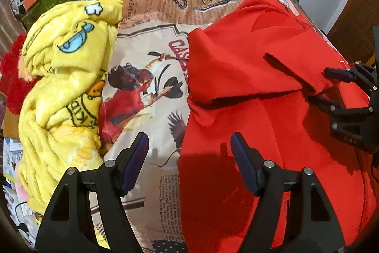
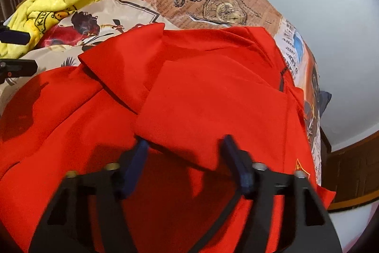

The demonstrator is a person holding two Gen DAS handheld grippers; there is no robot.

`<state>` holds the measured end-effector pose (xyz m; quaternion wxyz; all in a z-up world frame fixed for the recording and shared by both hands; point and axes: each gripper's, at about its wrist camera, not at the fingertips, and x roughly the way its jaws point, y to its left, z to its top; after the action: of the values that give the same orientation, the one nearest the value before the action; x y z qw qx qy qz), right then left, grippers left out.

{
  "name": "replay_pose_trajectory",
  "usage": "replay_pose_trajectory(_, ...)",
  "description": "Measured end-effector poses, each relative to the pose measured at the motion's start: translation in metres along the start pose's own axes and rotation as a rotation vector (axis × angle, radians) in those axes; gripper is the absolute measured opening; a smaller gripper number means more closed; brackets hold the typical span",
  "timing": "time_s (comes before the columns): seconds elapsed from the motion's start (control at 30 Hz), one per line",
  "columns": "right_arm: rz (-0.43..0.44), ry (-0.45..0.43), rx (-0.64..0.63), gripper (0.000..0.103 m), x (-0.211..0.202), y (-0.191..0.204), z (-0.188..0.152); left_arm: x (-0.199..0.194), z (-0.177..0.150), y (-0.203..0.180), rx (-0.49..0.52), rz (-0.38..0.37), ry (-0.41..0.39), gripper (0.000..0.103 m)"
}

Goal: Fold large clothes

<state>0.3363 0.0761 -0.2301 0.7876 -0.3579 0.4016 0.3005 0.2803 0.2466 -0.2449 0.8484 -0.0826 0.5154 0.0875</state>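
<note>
Blue-padded fingers of the left gripper stand wide apart with nothing between them, hanging over the left edge of the red garment where it meets the printed sheet. That garment lies spread over the sheet, one sleeve folded across its body. At its right side the right gripper has its jaws partly open around the sleeve's cuff end; whether the pads press on the cloth I cannot tell. Left of the garment, a crumpled yellow blanket lies heaped.
</note>
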Motion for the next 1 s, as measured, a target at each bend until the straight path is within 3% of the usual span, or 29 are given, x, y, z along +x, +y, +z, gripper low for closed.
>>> replay_pose_trajectory(0.17,0.094,-0.020,0.047,0.016,-0.006,-0.005,0.003,0.006,-0.003,-0.002,-0.003,0.000,0.011,0.071)
replay_pose_trajectory(0.23,0.119,-0.043,0.075,0.011,-0.011,-0.008,0.004,0.008,-0.002,-0.004,-0.002,0.003,0.014,0.071)
replay_pose_trajectory(0.4,0.156,-0.111,0.155,0.007,-0.025,-0.024,0.009,0.008,0.008,-0.009,-0.002,0.007,0.001,0.071)
replay_pose_trajectory(0.67,0.144,-0.239,0.352,0.006,-0.061,-0.085,0.007,0.004,0.033,-0.023,-0.010,-0.007,-0.045,0.071)
replay_pose_trajectory(1.0,0.039,-0.303,0.593,0.006,-0.093,-0.169,-0.058,0.019,0.054,-0.027,-0.020,0.039,-0.049,0.071)
